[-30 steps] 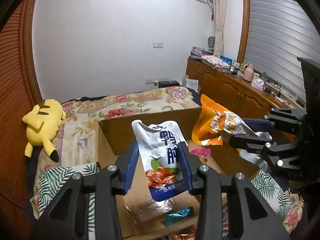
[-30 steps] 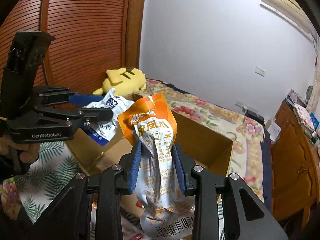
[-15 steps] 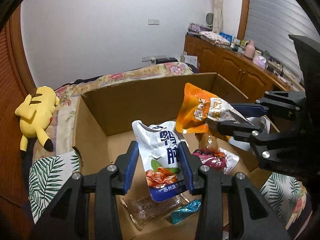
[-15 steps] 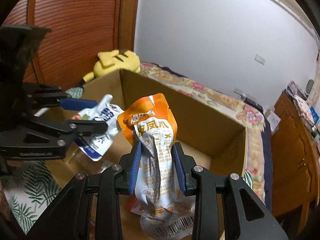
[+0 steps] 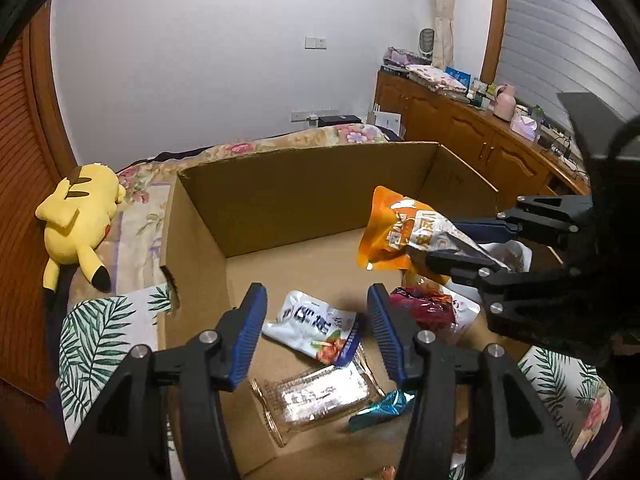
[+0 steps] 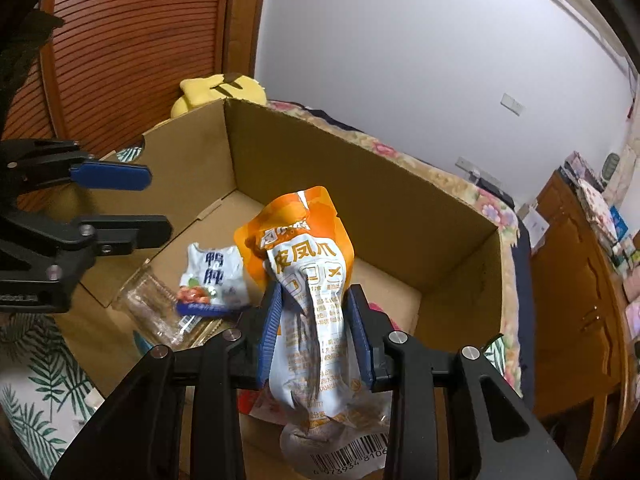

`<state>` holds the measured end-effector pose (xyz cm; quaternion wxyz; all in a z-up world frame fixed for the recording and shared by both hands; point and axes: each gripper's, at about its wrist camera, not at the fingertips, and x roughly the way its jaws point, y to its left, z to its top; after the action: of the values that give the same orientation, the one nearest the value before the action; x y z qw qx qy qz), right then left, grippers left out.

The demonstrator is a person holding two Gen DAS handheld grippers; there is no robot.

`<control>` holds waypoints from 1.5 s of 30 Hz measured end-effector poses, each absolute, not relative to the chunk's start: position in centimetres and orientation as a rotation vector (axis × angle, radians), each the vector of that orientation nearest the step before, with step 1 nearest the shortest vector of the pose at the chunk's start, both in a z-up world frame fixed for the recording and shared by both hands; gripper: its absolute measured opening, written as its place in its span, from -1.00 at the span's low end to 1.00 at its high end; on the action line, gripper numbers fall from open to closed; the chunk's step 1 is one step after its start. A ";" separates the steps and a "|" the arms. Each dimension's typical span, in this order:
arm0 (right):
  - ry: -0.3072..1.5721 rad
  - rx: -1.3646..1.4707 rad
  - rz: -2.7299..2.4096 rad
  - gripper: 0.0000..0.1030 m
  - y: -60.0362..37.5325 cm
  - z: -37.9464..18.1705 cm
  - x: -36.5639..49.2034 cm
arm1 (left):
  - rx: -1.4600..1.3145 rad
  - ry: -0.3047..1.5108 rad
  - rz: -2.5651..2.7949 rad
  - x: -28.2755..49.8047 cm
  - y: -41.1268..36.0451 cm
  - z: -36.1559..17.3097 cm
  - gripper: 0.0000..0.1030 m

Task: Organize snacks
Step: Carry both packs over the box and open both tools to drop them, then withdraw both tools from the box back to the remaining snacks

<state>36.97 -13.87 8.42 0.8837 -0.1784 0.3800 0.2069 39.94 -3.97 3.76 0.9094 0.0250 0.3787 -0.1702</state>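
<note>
Released since prev. frame: white/blue pouch (image 5: 316,330) has dropped from the left gripper (image 5: 316,332), whose jaws have just been opening and stand apart, nothing between pads. Pouch lies flat on cardboard box (image 5: 304,196) floor, on a clear crinkled wrapper (image 5: 316,396). Right gripper (image 6: 316,332) clamps glossy orange pouch (image 6: 308,280) at mid-body, over box right side.

Bare floor at the cardboard box's (image 5: 304,196) far side; snack packets (image 5: 316,326) crowding the near end.
</note>
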 end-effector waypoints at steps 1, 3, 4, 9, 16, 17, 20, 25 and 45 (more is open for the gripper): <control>0.792 -0.376 0.426 -0.35 -13.8 8.4 36.9 | 0.049 0.779 -0.349 39.7 -3.8 3.8 0.03; 0.798 -0.375 0.422 -0.32 -13.8 8.3 37.0 | 0.038 0.771 -0.349 39.1 -3.4 4.0 0.03; 0.803 -0.371 0.421 -0.27 -13.9 8.4 37.2 | 0.035 0.768 -0.348 38.9 -3.2 4.1 0.03; 0.822 -0.334 0.417 -0.17 -14.3 8.2 37.3 | 0.018 0.753 -0.345 37.3 -2.3 4.9 0.05; 0.783 -0.277 0.392 -0.06 -14.9 10.1 36.0 | 0.018 0.731 -0.331 34.5 -1.1 6.1 0.08; 0.769 -0.272 0.395 -0.06 -15.0 10.6 35.5 | 0.019 0.725 -0.327 33.9 -1.0 6.3 0.09; 0.718 -0.246 0.411 -0.06 -15.6 12.5 33.0 | 0.019 0.714 -0.322 32.4 -0.8 6.8 0.10; 0.673 -0.215 0.454 -0.06 -16.3 14.3 28.8 | 0.019 0.701 -0.327 29.7 -0.8 7.1 0.11; 0.787 -0.159 0.547 -0.02 -17.0 8.9 21.2 | -0.033 0.818 -0.350 23.2 -2.2 0.9 0.11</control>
<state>21.19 -16.96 8.92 0.8845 -0.0766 0.3780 0.2626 23.18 -2.22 0.91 0.9026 -0.0159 0.3955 -0.1691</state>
